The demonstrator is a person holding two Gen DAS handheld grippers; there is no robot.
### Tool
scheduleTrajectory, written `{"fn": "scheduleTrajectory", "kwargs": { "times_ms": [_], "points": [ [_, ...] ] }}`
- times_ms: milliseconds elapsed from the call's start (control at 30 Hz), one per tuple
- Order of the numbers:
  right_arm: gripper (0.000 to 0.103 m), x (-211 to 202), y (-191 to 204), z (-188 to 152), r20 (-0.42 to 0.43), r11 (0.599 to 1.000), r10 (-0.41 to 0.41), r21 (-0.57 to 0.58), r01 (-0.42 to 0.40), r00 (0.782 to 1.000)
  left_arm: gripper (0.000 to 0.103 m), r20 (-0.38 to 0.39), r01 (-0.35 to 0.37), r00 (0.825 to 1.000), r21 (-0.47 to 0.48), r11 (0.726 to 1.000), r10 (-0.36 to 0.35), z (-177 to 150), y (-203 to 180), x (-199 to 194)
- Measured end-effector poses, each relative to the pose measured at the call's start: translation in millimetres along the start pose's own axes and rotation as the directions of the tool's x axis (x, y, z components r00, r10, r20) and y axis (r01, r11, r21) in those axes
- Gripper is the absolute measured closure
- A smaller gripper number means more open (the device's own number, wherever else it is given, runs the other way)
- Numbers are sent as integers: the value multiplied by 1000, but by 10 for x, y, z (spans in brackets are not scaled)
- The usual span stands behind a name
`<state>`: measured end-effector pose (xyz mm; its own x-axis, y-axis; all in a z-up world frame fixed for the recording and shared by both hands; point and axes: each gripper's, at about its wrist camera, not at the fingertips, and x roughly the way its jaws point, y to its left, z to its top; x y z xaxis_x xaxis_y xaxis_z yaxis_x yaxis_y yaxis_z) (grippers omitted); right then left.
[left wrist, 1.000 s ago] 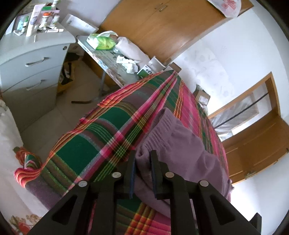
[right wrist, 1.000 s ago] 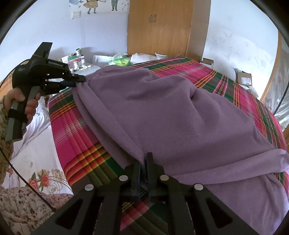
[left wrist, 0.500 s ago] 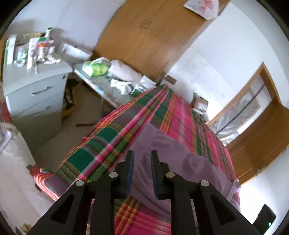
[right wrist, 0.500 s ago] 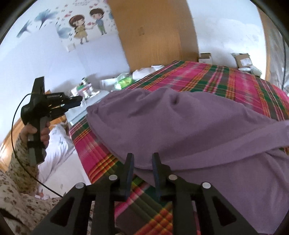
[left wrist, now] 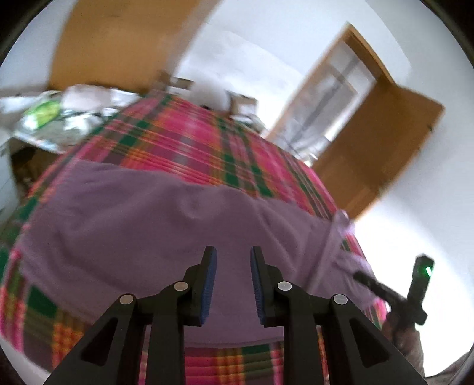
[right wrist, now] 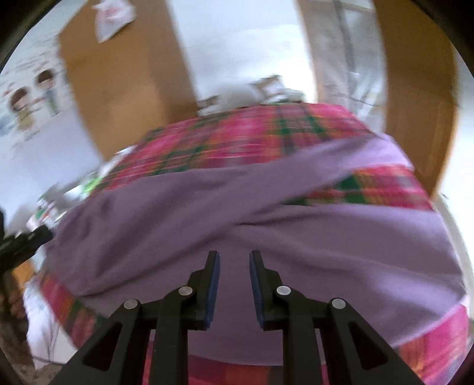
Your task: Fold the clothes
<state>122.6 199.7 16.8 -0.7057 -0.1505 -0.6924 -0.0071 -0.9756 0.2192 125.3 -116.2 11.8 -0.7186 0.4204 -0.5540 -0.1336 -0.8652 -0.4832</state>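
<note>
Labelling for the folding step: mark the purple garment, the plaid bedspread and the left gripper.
purple garment (left wrist: 142, 225): left wrist view, flat middle of the cloth.
plaid bedspread (left wrist: 183, 139): left wrist view, bare stretch beyond the garment.
left gripper (left wrist: 232, 257): left wrist view, midway between its fingertips.

Count, both wrist views: one purple garment (left wrist: 142, 225) spread on one bed, which carries one pink-and-green plaid cover (left wrist: 189, 142); two grippers, the left gripper (left wrist: 230, 284) and the right gripper (right wrist: 234, 288), each with two fingers and jaws standing apart over the cloth. Room fittings beyond the bed's far edge: one wooden wardrobe (right wrist: 118, 74), one open wooden door (left wrist: 379, 142), one white bag (right wrist: 112, 17) on top of the wardrobe, one wall sticker with two cartoon figures (right wrist: 32, 103). Clutter past the far left corner is too blurred to count.
</note>
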Motion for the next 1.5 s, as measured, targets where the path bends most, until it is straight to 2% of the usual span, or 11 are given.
{"fn": "scheduleTrajectory", "kwargs": {
  "times_ms": [100,233,400,500,567,900,1100,1300,1367,1400,1500],
  "points": [
    [82,42,-280,63,0,994,-37,98,37,999,80,-44,56,998,69,996,-53,-27,-218,157],
    [82,66,-400,175,8,990,-4,143,3,1000,75,-109,103,990,138,985,-88,-77,-461,388],
    [82,135,-420,393,13,993,-22,119,20,1000,73,-181,122,979,185,975,-88,-126,-639,628],
    [82,261,-349,417,-41,997,-23,78,26,999,72,-211,137,973,225,965,-89,-154,-764,735],
    [82,323,-293,405,-62,998,-15,62,19,998,66,-240,160,966,258,953,-98,-170,-865,828],
    [82,410,-246,404,-78,998,5,67,0,997,66,-328,124,944,405,906,18,-157,-1264,1334],
    [82,447,-272,414,-91,997,-8,73,14,996,66,-397,131,917,409,903,47,-173,-1398,1634],
    [82,458,-252,379,-98,997,2,75,6,995,66,-410,150,912,368,917,15,-139,-1408,1702],
    [82,462,-240,376,-100,997,4,71,3,995,76,-409,153,913,381,912,18,-135,-1429,1716],
    [82,466,-229,374,-102,998,5,68,2,995,91,-409,163,912,378,912,7,-127,-1434,1715],
    [82,465,-195,363,-106,999,3,49,2,994,98,-407,203,912,345,916,-49,-74,-1439,1691]
  ]
}}
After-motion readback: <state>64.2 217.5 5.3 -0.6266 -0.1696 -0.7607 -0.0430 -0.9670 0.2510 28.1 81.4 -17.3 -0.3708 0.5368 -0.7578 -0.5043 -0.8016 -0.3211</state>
